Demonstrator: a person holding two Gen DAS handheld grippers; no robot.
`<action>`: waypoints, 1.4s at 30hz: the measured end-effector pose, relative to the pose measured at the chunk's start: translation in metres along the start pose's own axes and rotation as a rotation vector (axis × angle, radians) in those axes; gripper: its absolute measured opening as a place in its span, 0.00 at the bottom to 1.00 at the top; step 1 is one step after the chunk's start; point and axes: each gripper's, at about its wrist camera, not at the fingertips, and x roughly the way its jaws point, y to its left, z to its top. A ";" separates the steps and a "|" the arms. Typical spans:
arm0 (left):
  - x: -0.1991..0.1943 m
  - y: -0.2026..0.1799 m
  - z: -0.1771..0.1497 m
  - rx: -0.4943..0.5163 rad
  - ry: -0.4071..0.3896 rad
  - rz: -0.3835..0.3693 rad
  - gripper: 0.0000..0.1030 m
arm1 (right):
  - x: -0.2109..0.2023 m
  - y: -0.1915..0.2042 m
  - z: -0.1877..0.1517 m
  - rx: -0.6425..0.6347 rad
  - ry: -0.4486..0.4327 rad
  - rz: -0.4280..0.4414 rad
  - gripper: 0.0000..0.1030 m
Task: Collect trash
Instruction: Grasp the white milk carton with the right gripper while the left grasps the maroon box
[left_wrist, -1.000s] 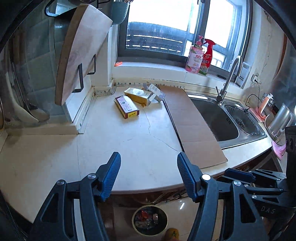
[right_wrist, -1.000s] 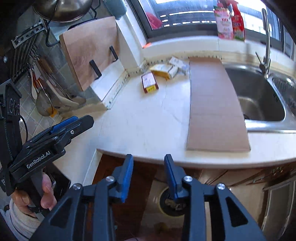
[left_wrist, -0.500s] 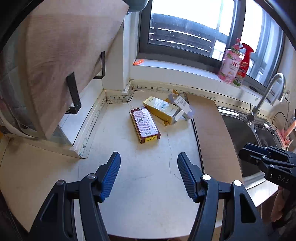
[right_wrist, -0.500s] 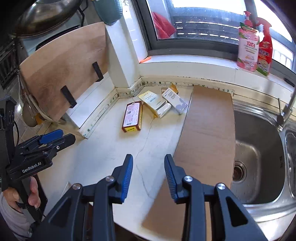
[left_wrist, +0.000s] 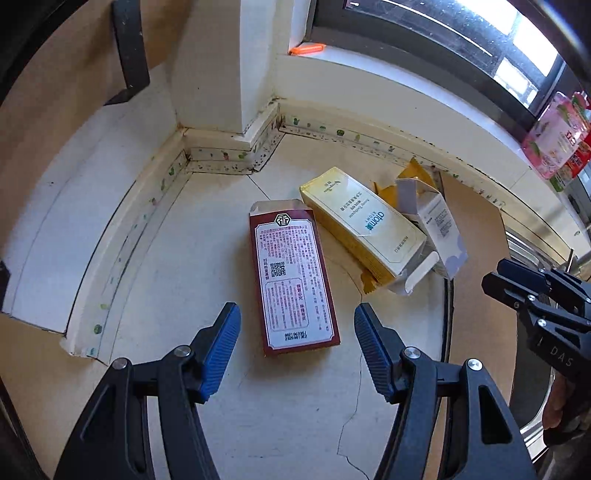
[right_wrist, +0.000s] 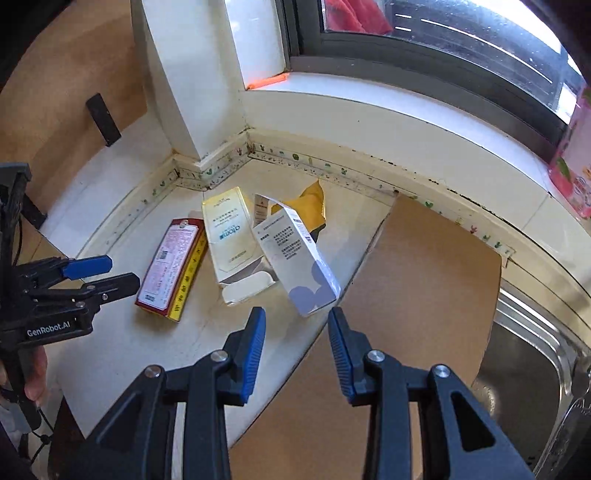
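Trash lies in a loose cluster on the pale countertop (left_wrist: 177, 280), toward the far corner under the window. On the left is a dark red box (left_wrist: 291, 280), flat with its printed label up. Just right of it lies a yellow box (left_wrist: 360, 229), angled, and against that leans a white box (right_wrist: 295, 258) with purple blotches and open flaps — a crumpled yellow wrapper (right_wrist: 310, 201) shows behind them. To the right, a brown cardboard sheet (right_wrist: 424, 280) covers the counter up to the steel sink (right_wrist: 524, 369).

The left gripper (left_wrist: 297, 350) hangs over the near end of the red box, its blue pads spread wide to either side and touching nothing. The right gripper (right_wrist: 297, 350) hovers near the purple end of the white box, its fingers parted more narrowly, nothing between them. A hand (right_wrist: 35, 373) shows at the left edge of the right wrist view, wrapped around the left tool's handle.
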 end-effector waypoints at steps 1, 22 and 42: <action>0.008 -0.001 0.004 -0.003 0.008 0.008 0.61 | 0.008 0.000 0.002 -0.016 0.014 -0.007 0.34; 0.067 0.003 0.026 -0.074 0.100 0.023 0.61 | 0.063 0.008 0.025 -0.184 0.088 0.014 0.34; 0.079 -0.001 0.027 -0.069 0.135 0.049 0.61 | 0.047 -0.018 0.050 -0.081 -0.033 0.241 0.55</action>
